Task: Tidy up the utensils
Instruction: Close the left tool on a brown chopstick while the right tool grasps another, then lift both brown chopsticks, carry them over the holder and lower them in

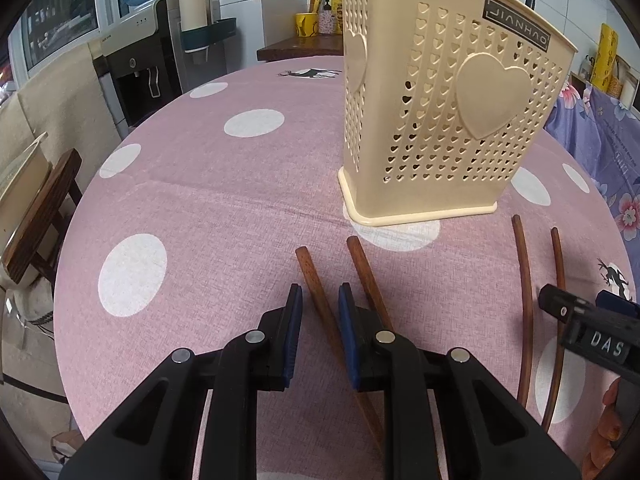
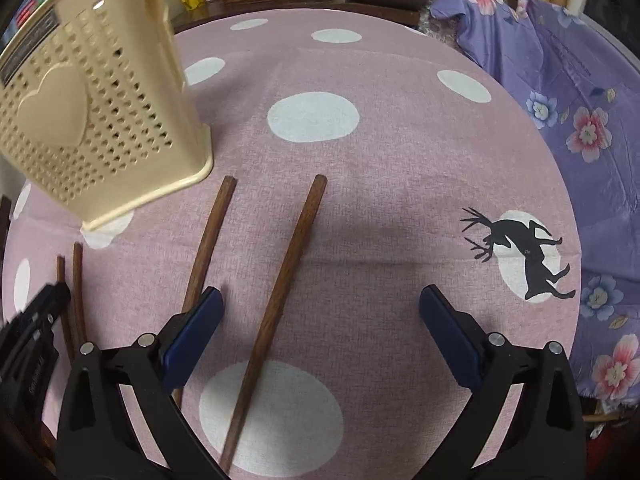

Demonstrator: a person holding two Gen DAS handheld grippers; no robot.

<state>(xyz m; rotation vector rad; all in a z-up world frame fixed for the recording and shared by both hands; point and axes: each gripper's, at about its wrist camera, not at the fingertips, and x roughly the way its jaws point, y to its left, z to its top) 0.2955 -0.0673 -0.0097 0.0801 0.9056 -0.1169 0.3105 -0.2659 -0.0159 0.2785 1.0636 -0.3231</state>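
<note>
Left gripper (image 1: pixel 320 300) tilted down at the cloth (image 1: pixel 180 200), jaws close together but not clamped, first chopstick (image 1: pixel 310 276) lying in the gap, clear of both pads. Second chopstick (image 1: pixel 366 272) just right of it, passing under the right finger. Holder (image 1: pixel 440 120) upright beyond both tips, near them. Third chopstick (image 2: pixel 208 236) and fourth chopstick (image 2: pixel 292 264) flat on the cloth further right, apart from the first pair. Right gripper (image 2: pixel 320 308) spread wide, fourth chopstick between its jaws untouched, third running under its left pad
</note>
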